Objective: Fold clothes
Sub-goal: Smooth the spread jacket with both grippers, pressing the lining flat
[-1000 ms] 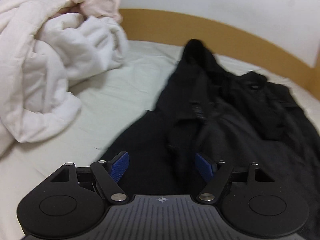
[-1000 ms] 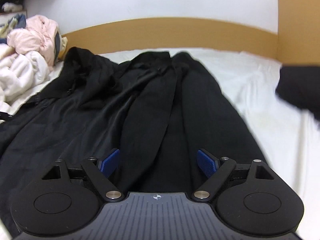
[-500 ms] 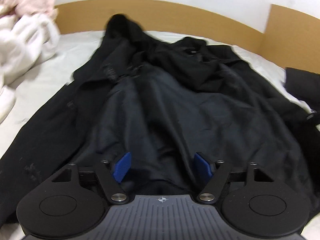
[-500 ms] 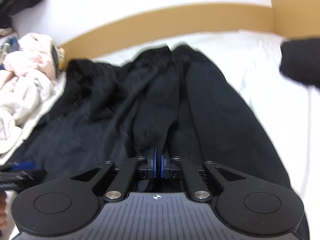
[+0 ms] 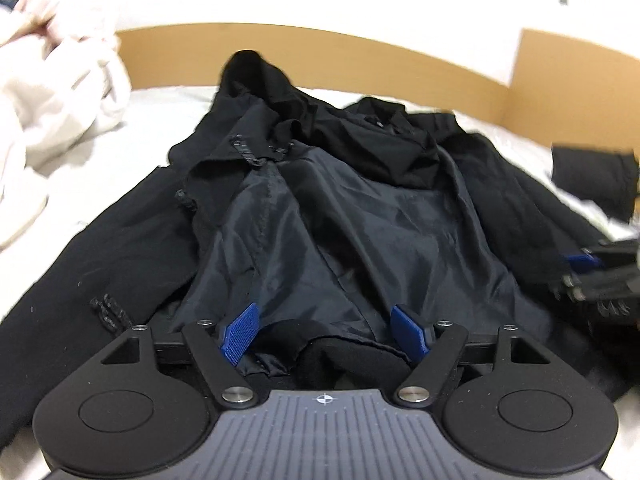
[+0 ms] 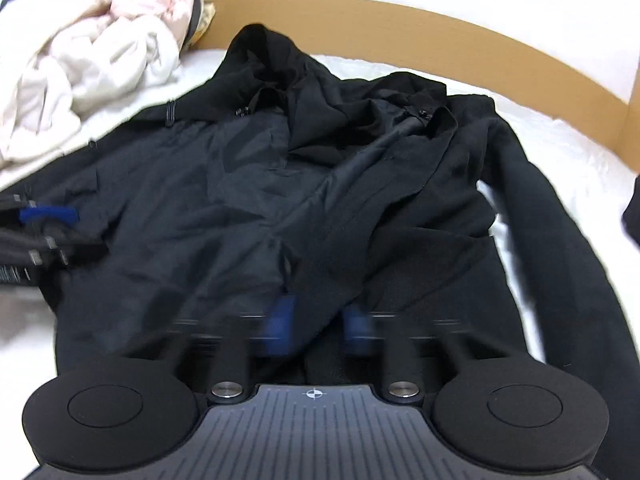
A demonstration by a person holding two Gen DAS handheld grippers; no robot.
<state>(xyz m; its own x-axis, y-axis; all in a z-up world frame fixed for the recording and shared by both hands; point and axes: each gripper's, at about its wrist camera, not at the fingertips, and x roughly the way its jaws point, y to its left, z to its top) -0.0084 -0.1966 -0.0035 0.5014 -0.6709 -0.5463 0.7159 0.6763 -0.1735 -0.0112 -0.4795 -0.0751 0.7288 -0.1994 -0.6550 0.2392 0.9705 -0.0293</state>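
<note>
Hanging over the black coat's hem, both grippers' fingers stand apart (right pair just opening).

Black coat lining-up on bed, open tongs apparently over hem.
</note>
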